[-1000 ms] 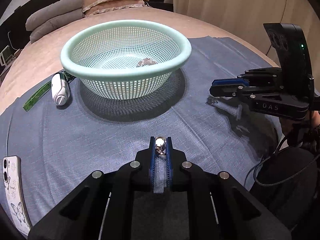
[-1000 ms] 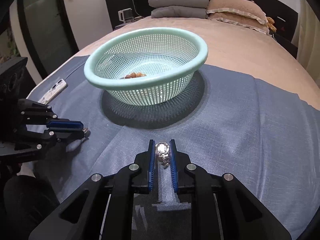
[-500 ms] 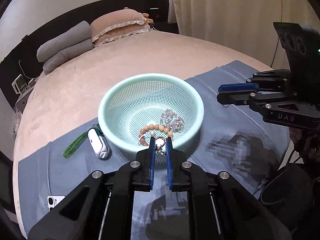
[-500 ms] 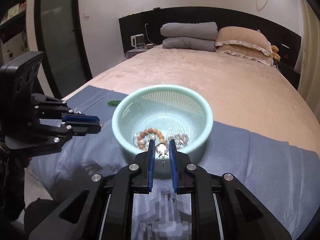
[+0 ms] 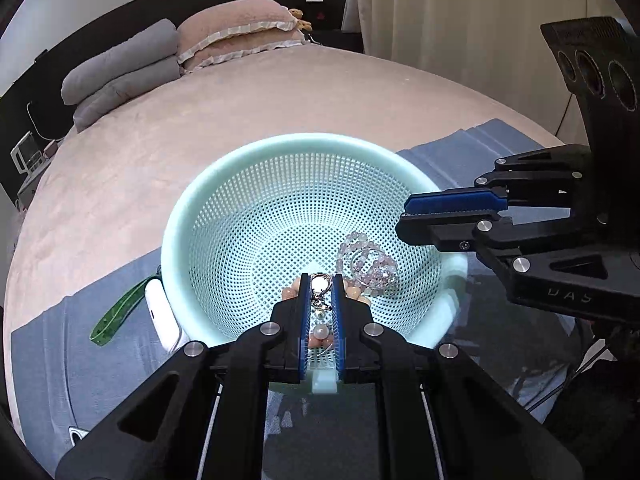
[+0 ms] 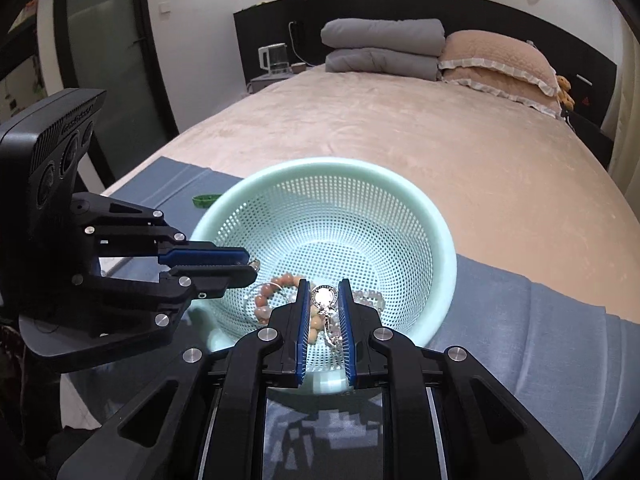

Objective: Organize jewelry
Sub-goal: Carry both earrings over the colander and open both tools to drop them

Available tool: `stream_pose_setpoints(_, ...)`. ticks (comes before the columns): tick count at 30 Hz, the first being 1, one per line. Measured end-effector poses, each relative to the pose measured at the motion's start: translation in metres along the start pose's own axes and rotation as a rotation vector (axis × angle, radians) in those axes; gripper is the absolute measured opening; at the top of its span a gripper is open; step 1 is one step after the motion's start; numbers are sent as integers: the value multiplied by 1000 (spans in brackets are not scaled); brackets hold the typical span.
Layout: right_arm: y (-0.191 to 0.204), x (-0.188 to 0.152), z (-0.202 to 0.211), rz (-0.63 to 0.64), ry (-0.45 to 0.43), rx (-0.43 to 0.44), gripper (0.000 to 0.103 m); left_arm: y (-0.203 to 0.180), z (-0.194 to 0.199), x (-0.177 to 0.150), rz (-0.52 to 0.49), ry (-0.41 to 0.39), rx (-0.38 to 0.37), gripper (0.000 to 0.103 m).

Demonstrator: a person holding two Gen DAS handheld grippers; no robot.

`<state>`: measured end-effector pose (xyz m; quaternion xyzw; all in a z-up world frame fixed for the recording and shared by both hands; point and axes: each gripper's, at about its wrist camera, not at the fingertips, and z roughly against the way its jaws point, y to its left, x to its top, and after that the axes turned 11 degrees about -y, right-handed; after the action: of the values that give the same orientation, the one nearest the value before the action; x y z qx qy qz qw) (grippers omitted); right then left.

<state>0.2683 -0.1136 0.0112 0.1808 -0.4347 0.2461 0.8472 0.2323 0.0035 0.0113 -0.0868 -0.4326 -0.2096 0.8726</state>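
Blue rubber pads line both grippers, and each pair is pinched on a small piece of jewelry. The left gripper holds a silver ring pendant at its fingertips, a short clasp and chain dangling down between the pads. The right gripper clamps a silver round charm the same way, with a thin dangle hanging below it.

Both tools hover over the near side of a mint-green perforated basket, tips pointing in from opposite sides; in the left wrist view the right gripper reaches in from the right, above the rim. Directly beneath the tips, on the basket floor, lie a bracelet of peach beads and, beside it, a bracelet of pale lilac beads, the two touching.

The basket sits on a blue-grey cloth spread over a tan bed cover. Left of the left gripper, just outside the basket wall, lie a white oblong device and a green strap. Far beyond the basket, grey folded blankets and frilled tan pillows rest at a dark headboard.
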Motion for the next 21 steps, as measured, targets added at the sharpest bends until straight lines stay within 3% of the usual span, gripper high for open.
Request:
stream_pose_setpoints(11, -9, -7, -36, -19, 53, 13, 14, 6, -29, -3, -5, 43, -17, 10)
stream_pose_setpoints(21, -7, -9, -31, -4, 50, 4, 14, 5, -31, -9, -13, 60, -15, 11)
